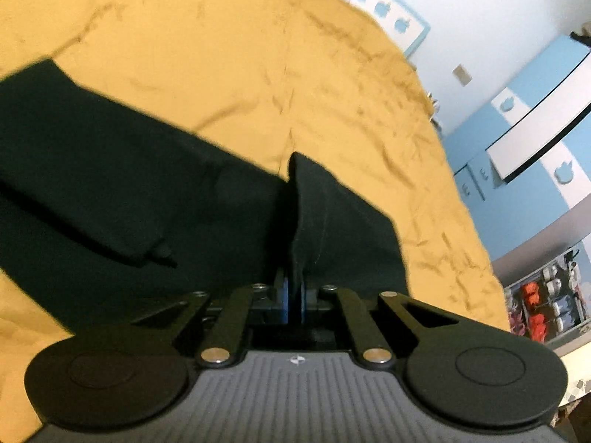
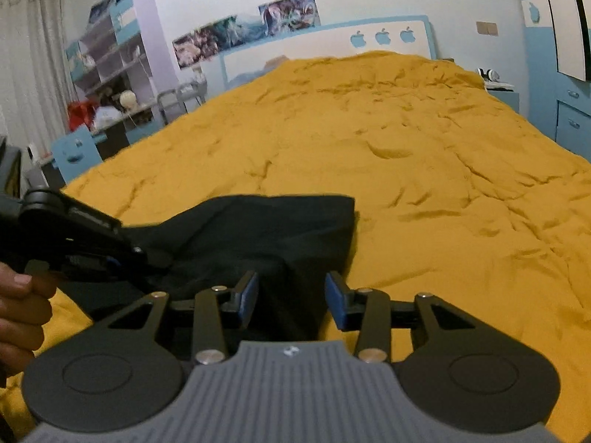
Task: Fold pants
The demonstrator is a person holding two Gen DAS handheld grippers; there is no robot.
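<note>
- Left wrist view first: we see the left gripper (image 1: 294,291) with its blue pads pressed together on a ridge of dark cloth, so it is clamped on the pants (image 1: 122,192).
- The pinched fold stands up in a peak right in front of the pads, and the rest of the pants spreads away to the left across the bed (image 1: 229,55).
- We spot a cuff or hem end lying on the dark cloth, lower left of the clamp; the blur keeps us from saying which it is.
- The yellow bedspread is creased all over, and beyond its far edge stand a white-and-blue headboard (image 1: 388,11) and a blue wardrobe (image 1: 532,85).
- Over to the right wrist view: the right gripper (image 2: 291,301) has its jaws apart, blue pads clear on both sides.
- The pants (image 2: 258,232) run between those pads and underneath them, but we see neither pad pressing on the cloth.
- At the left edge we catch the left gripper (image 2: 118,258) biting into the bunched edge of the pants, with a hand (image 2: 20,306) wrapped around its handle.
- The pants lie at the near end of the bed (image 2: 424,170), their far edge straight across the yellow cover.
- Behind the bed we see the headboard (image 2: 332,48) with its apple cut-outs, posters (image 2: 243,29) on the wall, and shelves (image 2: 110,51) by the curtain.
</note>
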